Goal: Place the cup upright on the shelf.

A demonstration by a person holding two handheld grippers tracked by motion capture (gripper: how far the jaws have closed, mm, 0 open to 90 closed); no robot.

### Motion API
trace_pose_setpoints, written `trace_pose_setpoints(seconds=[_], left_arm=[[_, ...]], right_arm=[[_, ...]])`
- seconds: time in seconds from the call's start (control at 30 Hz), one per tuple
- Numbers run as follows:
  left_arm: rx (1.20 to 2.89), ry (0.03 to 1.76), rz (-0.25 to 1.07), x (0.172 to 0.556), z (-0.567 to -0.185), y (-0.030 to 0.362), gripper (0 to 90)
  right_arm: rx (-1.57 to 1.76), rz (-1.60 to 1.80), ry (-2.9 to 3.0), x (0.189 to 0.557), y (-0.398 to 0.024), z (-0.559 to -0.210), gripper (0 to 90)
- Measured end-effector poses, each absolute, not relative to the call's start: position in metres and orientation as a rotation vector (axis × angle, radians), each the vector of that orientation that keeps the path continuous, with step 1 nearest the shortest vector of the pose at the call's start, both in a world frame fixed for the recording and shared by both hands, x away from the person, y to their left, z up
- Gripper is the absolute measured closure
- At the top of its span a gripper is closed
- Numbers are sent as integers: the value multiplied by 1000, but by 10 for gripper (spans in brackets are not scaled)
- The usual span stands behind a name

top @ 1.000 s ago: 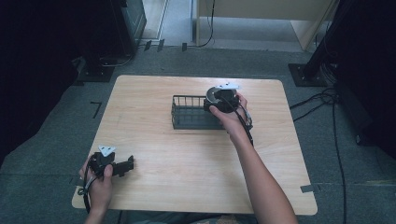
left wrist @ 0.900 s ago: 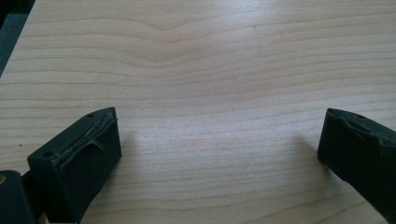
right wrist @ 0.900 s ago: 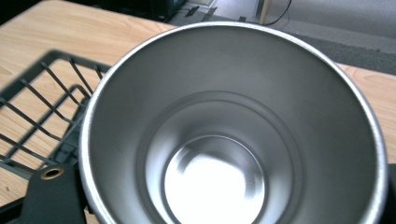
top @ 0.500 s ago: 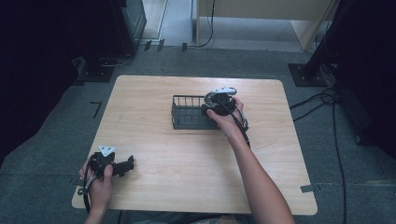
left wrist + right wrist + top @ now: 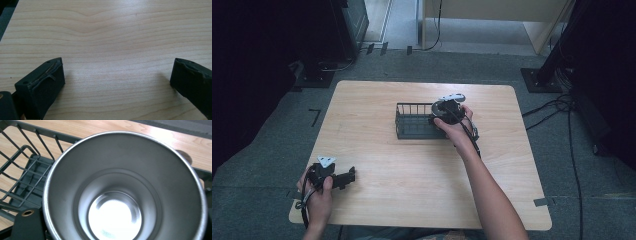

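A steel cup [image 5: 120,185] hangs mouth-up over the right end of a black wire basket [image 5: 412,122], with my right gripper [image 5: 444,110] shut on it. The cup is empty, its bright bottom showing. One black jaw sits against the cup's outer wall at the lower left of the right gripper view; the other jaw is hidden. The basket's bars [image 5: 22,177] lie just left of the cup. My left gripper [image 5: 348,176] rests near the table's front left corner, open, with only bare wood between its pads [image 5: 42,82].
The wooden table [image 5: 412,175] has rounded corners, and its near edge is close to my left hand. Cables trail on the grey floor at the right. Dark equipment stands beyond the far left corner.
My right gripper has shifted slightly toward me and down with the cup, closer into the basket's right end. The left gripper has stayed put.
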State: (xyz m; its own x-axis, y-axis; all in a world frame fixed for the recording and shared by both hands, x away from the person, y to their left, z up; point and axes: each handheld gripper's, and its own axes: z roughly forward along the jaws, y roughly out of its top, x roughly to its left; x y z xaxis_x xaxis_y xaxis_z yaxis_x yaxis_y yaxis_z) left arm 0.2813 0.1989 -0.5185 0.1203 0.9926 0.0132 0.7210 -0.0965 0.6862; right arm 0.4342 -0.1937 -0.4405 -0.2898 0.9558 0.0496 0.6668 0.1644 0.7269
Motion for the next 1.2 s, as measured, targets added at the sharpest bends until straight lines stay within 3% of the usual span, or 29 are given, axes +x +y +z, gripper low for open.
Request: trace_pose_setpoints(seconds=[0.23,1.2], left_arm=[[1877,1654,672,281,-519,199,0],[1877,1654,672,281,-519,199,0]], right_arm=[[1528,931,2058,432,-195,-434,0],[1526,990,1967,389,-239,-402,0]])
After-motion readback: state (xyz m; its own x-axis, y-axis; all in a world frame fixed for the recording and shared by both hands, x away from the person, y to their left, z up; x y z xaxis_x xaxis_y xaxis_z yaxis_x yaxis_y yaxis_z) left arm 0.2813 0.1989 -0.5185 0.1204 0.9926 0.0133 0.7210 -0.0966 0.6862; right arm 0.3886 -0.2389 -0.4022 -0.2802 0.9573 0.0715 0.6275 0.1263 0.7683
